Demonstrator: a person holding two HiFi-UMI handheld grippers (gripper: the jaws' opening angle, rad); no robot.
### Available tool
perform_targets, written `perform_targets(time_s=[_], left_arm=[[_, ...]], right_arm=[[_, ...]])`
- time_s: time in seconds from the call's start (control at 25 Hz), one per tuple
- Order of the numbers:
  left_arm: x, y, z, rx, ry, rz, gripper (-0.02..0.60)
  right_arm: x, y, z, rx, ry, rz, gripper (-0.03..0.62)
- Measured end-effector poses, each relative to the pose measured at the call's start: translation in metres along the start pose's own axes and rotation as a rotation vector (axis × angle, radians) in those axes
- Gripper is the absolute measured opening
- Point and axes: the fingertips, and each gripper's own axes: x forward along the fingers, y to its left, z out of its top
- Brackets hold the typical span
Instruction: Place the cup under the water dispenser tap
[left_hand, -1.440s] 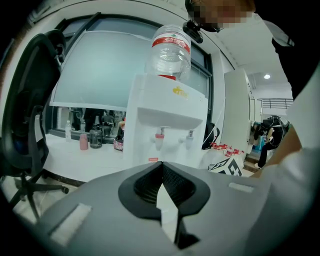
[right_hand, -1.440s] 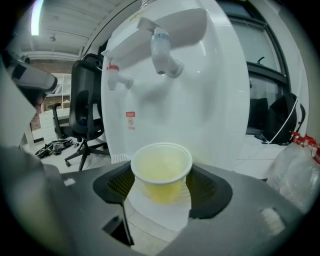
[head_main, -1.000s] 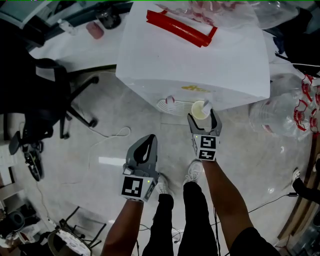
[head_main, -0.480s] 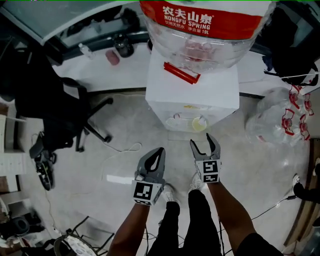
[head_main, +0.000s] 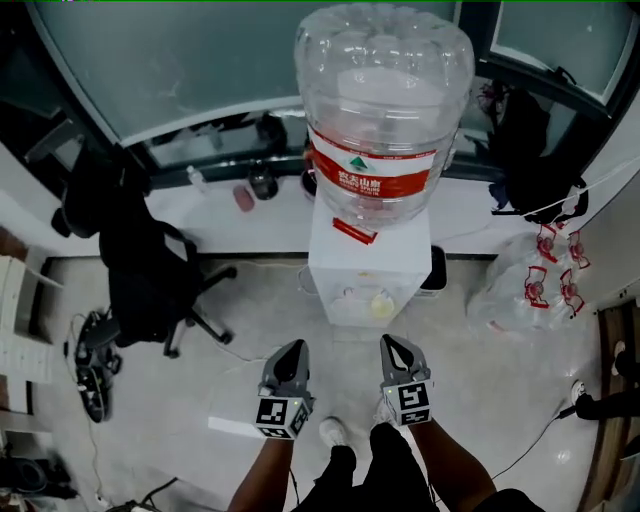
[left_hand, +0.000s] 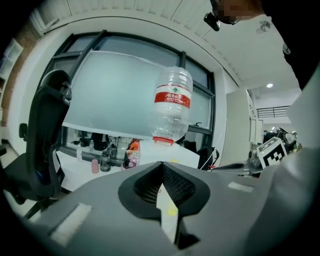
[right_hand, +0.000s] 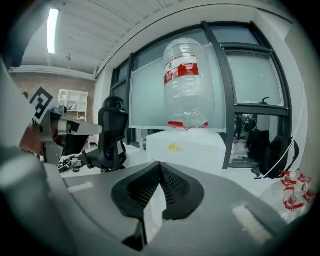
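The left gripper (head_main: 296, 347), low in the frame just left of center, is closed with nothing in it. The right gripper (head_main: 390, 342), just beside it, has just brought its jaws together, also on nothing. Above both and apart from them, the cup (head_main: 381, 305) stands in the front recess of the white water dispenser (head_main: 345, 250), which carries 1 large bottle (head_main: 383, 110).

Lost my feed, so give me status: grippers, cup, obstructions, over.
Left gripper shut, empty; right gripper just closed, empty. Cup stands in water dispenser tap recess, apart from both. Nothing between grippers and dispenser.
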Motion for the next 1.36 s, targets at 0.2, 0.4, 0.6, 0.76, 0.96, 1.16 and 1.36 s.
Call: perform_targets(time_s=[0.2,0.4,0.6,0.76,0.96,1.16,1.36], left_arm=[[-0.015,-0.026,0.027,0.006,-0.015,-0.055,0.017],[-0.029,-0.056,0.051,0.142,-0.038,-0.122,0.017],[-0.039,-0.064,0.077,0.182,-0.097,-0.151,0.017],[-0.045,-0.064,0.077,0.174,-0.102,-0.154,0.017],[-0.047,-0.068,0.079,0.178,-0.103,-0.171,0.017],[-0.047,-0.072,0.077,0.175,-0.101,-0.181,0.017],[-0.046,-0.074,0.074,0.18,-0.097,-0.195,0.017]], right_arm=[[-0.029,0.017,0.041,-0.016,-0.037,0.004,0.002],[-0.052,0.022,0.068,-0.029,-0.053,-0.03,0.002],[-0.067,0.024,0.088,-0.067,-0.07,-0.046,0.002],[-0.077,0.025,0.097,-0.066,-0.083,-0.06,0.002],[-0.081,0.028,0.104,-0.07,-0.094,-0.064,0.002],[-0.082,0.031,0.111,-0.086,-0.113,-0.064,0.002],[-0.084,0.031,0.11,-0.094,-0.114,-0.075,0.002]])
